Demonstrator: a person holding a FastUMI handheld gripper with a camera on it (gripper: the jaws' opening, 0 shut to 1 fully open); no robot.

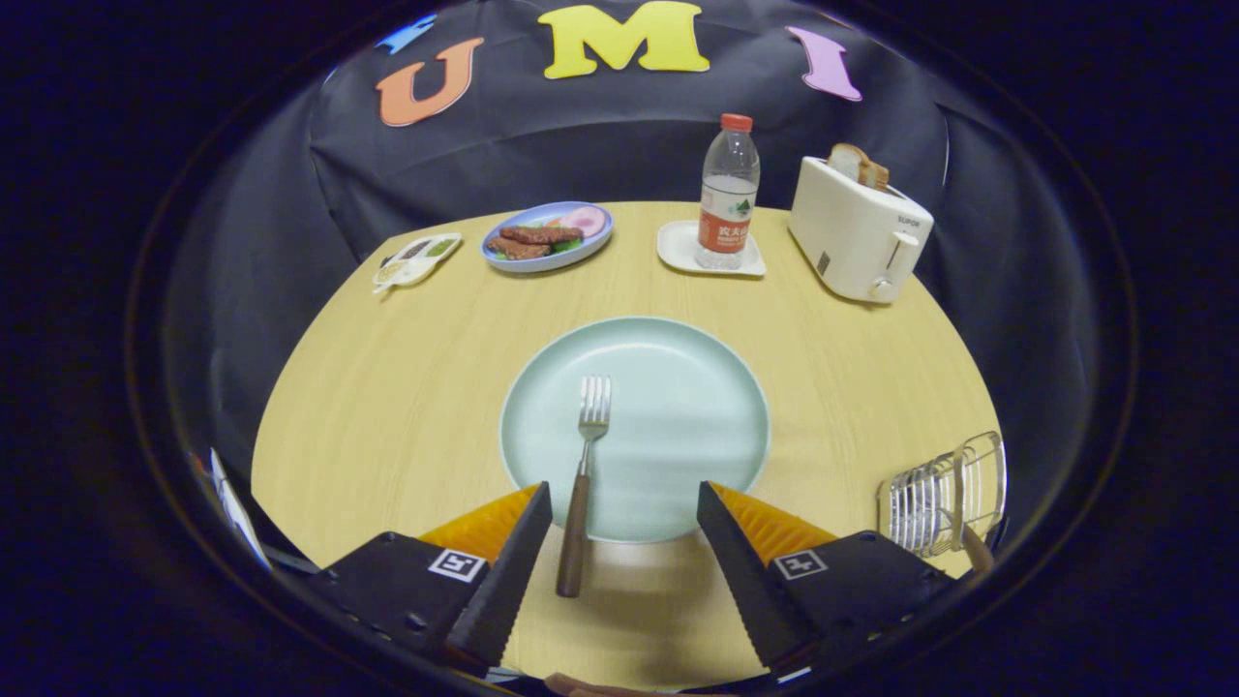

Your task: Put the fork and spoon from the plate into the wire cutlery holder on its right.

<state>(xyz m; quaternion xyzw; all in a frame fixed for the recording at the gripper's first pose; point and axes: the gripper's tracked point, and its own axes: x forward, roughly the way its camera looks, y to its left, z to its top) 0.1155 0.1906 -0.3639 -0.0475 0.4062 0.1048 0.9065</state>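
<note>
A fork (581,465) with a brown wooden handle lies on the pale green plate (697,387), tines pointing away, its handle overhanging the near rim onto the table. My gripper (624,499) is open above the table, and the fork's handle lies between its fingers, closer to the left one, touching neither. The wire cutlery holder (944,496) stands to the right of the plate, beyond the right finger. A brown handle (976,547) leans out of the holder; I cannot tell which utensil it belongs to.
At the back of the round wooden table stand a white toaster (860,230) with bread, a water bottle (728,192) on a white coaster, a blue plate of food (548,235) and a small condiment dish (416,259). Black cloth walls surround the table.
</note>
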